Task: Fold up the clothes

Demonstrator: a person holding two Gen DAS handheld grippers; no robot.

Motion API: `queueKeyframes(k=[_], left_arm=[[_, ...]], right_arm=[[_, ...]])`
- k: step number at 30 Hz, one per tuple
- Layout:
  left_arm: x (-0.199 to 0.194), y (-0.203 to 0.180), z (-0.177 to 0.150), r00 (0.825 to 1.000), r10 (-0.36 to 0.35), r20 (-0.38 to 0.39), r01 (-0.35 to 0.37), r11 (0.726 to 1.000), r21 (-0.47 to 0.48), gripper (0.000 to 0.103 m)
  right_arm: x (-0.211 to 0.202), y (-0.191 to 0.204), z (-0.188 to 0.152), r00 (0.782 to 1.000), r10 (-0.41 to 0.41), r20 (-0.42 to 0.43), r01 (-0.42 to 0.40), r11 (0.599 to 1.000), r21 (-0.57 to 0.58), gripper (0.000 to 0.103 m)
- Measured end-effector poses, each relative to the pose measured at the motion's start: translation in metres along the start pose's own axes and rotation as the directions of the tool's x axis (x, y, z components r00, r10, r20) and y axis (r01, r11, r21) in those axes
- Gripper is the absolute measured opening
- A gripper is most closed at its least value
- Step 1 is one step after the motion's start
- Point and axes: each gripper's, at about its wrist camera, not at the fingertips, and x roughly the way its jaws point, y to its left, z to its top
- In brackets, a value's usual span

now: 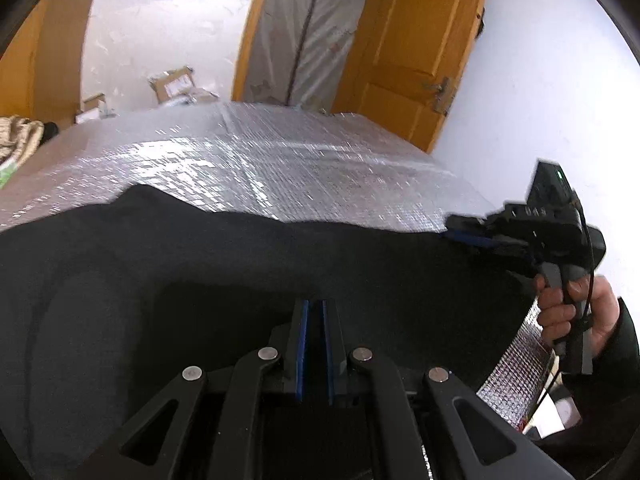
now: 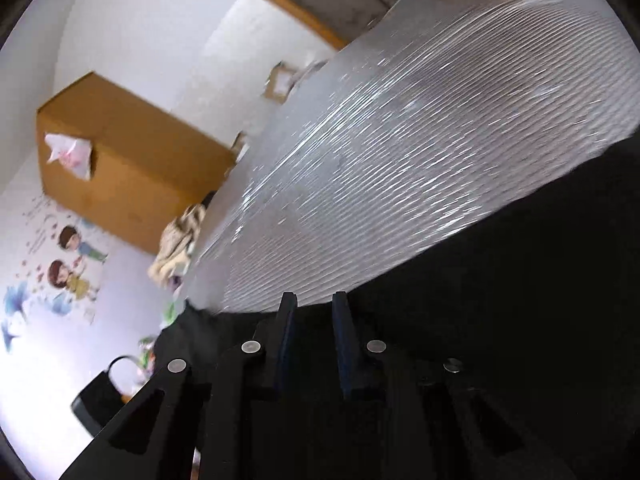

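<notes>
A dark, near-black garment [image 1: 208,264] lies spread over the near part of a table covered in silver foil [image 1: 256,160]. My left gripper [image 1: 315,305] is shut on the garment's near edge, its blue pads pressed close on the cloth. My right gripper [image 1: 460,227] shows at the right in the left wrist view, held in a hand, pinching the garment's right edge. In the right wrist view my right gripper [image 2: 314,300] has its jaws narrowly apart with the dark garment [image 2: 500,300] between them, over the foil surface [image 2: 400,140].
A striped beige cloth pile [image 1: 18,136] lies at the table's far left edge; it also shows in the right wrist view [image 2: 180,244]. Cardboard boxes [image 1: 176,82] stand behind the table. An orange door [image 1: 416,52] and a white wall are to the right. A large cardboard box [image 2: 128,160] stands by a wall.
</notes>
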Motion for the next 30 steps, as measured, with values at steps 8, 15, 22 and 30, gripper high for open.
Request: queueKeyframes(k=[8, 15, 22, 30], left_arm=[[-0.023, 0.05, -0.006, 0.976, 0.219, -0.015, -0.22, 0.967, -0.128, 0.006], [-0.03, 0.057, -0.006, 0.964, 0.265, -0.02, -0.266, 0.955, -0.135, 0.006], [-0.018, 0.054, -0.004, 0.965, 0.257, -0.041, -0.26, 0.959, -0.111, 0.006], [-0.022, 0.05, -0.011, 0.967, 0.252, -0.036, -0.255, 0.96, -0.117, 0.006]], right_arm=[[-0.011, 0.014, -0.014, 0.998, -0.051, 0.032, 0.054, 0.993, -0.105, 0.02], [0.001, 0.059, -0.033, 0.998, -0.06, 0.031, 0.066, 0.949, -0.307, 0.025], [0.005, 0.081, -0.058, 0.992, -0.125, 0.015, 0.118, 0.885, -0.45, 0.025], [0.017, 0.085, -0.071, 0.987, -0.163, 0.004, 0.146, 0.876, -0.459, 0.025]])
